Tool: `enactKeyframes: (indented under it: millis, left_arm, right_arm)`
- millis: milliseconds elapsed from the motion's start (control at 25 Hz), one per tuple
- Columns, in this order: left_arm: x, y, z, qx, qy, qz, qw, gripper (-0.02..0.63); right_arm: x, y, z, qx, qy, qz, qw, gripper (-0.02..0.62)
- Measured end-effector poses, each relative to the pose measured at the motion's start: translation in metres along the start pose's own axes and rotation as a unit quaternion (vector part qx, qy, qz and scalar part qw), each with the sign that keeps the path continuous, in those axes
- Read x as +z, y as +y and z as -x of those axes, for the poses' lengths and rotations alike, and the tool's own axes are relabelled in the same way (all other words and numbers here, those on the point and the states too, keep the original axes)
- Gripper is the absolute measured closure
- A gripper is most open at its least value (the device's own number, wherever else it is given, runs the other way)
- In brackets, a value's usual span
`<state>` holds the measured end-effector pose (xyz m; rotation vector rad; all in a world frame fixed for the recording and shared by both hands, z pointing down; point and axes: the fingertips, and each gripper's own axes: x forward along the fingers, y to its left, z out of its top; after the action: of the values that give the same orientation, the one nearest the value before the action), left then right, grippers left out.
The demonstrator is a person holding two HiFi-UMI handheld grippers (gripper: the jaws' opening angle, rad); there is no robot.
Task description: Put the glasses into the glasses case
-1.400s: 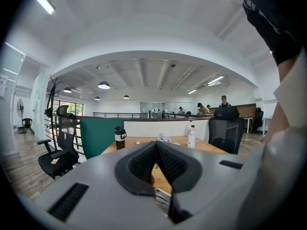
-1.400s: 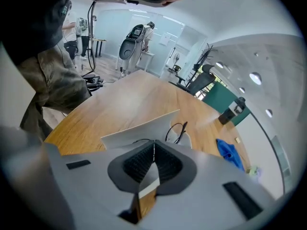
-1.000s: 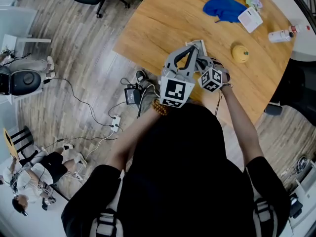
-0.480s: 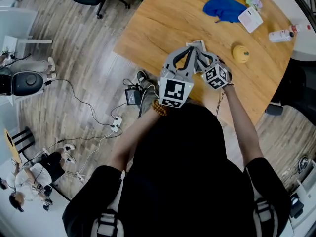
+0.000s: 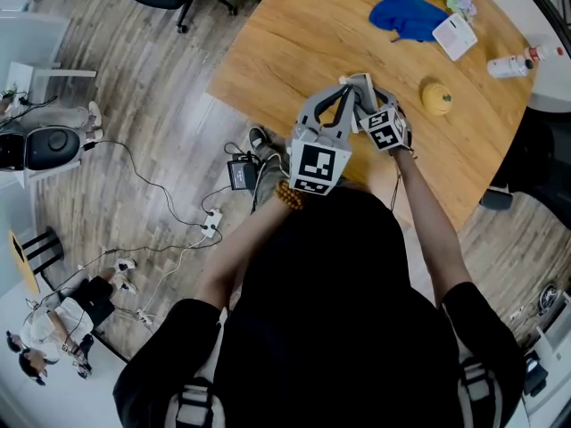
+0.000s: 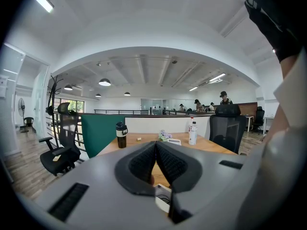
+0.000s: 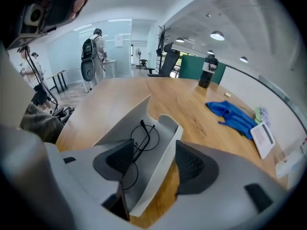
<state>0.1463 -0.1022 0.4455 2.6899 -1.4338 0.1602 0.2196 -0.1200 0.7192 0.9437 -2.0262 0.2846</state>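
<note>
The white glasses case point(image 7: 163, 159) lies open on the wooden table point(image 5: 294, 34), seen in the head view as a white case point(image 5: 361, 82) just beyond both grippers. Thin black round glasses point(image 7: 139, 143) rest inside it. My right gripper point(image 7: 156, 150) has just been opening and now stands open. Its left pad hangs over the glasses without pressing them, and its right pad is outside the case wall. My left gripper point(image 6: 156, 145) has its tips together, and the case's white edge point(image 6: 163, 198) shows between its jaws. In the head view the left gripper point(image 5: 346, 92) is at the case's near end.
A blue cloth point(image 5: 406, 13), a white card point(image 5: 455, 34), a white bottle point(image 5: 508, 62) and a yellow round object point(image 5: 434, 96) lie farther along the table. A dark bottle point(image 7: 207, 71) stands at the far end. Cables and a power strip point(image 5: 236, 172) lie on the floor by the near edge.
The right gripper has rolled and shifted slightly toward the case. The left gripper has not moved.
</note>
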Motion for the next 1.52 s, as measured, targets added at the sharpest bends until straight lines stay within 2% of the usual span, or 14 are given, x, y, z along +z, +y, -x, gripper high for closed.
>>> enactKeyframes:
  millis: [200, 520, 760, 1040, 1360, 1520]
  left_arm:
    - [-0.003, -0.002, -0.001, -0.003, 0.003, 0.001, 1.0, 0.586]
    - [-0.002, 0.0, -0.002, 0.0, 0.004, 0.001, 1.0, 0.586]
    - [-0.002, -0.004, -0.005, -0.003, 0.004, -0.001, 1.0, 0.586]
    - [-0.002, -0.003, -0.004, -0.003, 0.005, -0.002, 1.0, 0.586]
    - [-0.003, -0.004, -0.004, -0.006, 0.006, -0.003, 1.0, 0.586]
    - [-0.004, -0.006, -0.004, -0.007, 0.006, -0.003, 1.0, 0.586]
  right_arm:
    - [0.005, 0.009, -0.01, 0.0, 0.012, 0.033, 0.999, 0.294]
    - [0.008, 0.008, -0.002, 0.004, -0.005, 0.007, 1.0, 0.281]
    - [0.0, 0.005, -0.01, 0.003, 0.011, -0.008, 1.0, 0.282]
    - [0.001, 0.001, -0.01, -0.008, 0.012, -0.008, 1.0, 0.317]
    - [0.0, -0.001, -0.009, -0.009, 0.009, 0.013, 1.0, 0.337]
    - [-0.001, -0.004, -0.01, -0.012, 0.008, 0.031, 0.999, 0.37]
